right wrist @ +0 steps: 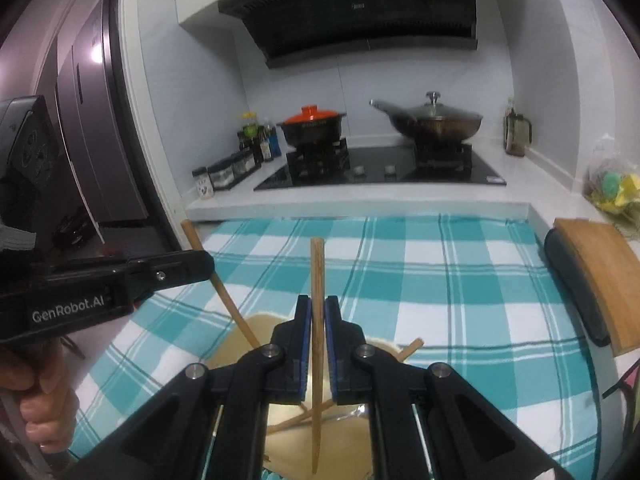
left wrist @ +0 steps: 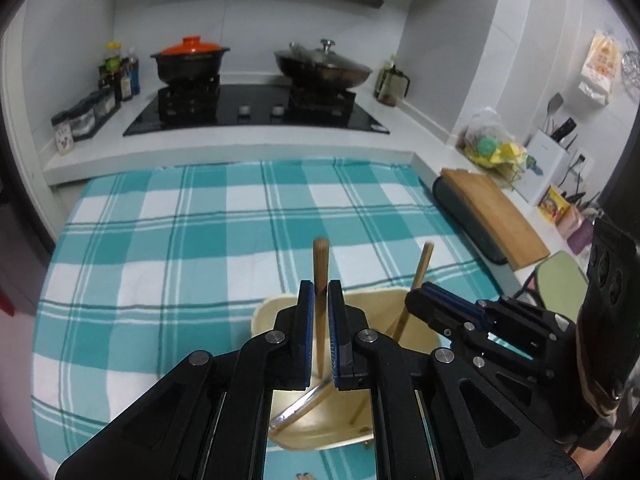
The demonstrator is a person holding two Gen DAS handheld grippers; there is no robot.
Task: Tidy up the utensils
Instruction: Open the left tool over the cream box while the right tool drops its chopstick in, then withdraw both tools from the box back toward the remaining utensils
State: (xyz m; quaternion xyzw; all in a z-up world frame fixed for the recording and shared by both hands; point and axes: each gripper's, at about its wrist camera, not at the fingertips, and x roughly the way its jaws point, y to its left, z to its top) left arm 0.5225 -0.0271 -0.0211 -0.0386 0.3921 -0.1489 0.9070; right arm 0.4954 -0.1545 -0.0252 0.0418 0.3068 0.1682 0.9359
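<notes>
The left gripper [left wrist: 319,292] is clenched on a wooden chopstick [left wrist: 320,276], which stands nearly upright between its blue pads [left wrist: 307,320], its blunt top rising above the fingertips. The right gripper [right wrist: 318,308] grasps a second chopstick [right wrist: 317,280] the same way — upright, pinched between the pads, its thin lower end reaching down over the holder [right wrist: 260,328].

The holder is a cream, open-topped container on the teal-and-white checked cloth [left wrist: 180,240], just below both grippers. Inside it lie more utensils: another wooden stick [right wrist: 302,420] slanting across the bottom and a pale, glossy handle [left wrist: 296,404] whose kind I cannot tell.

In the left view the right gripper shows at the right, closed on its chopstick, which leans over the holder's rim. In the right view the left gripper shows at the left edge, with a hand [right wrist: 36,392] around its grip.

Behind the cloth is a white counter [left wrist: 240,144] with a black hob [left wrist: 256,112], an orange-lidded pot [left wrist: 190,60] and a glass-lidded wok [left wrist: 324,66]. A wooden board [left wrist: 496,216] lies right of the cloth.
</notes>
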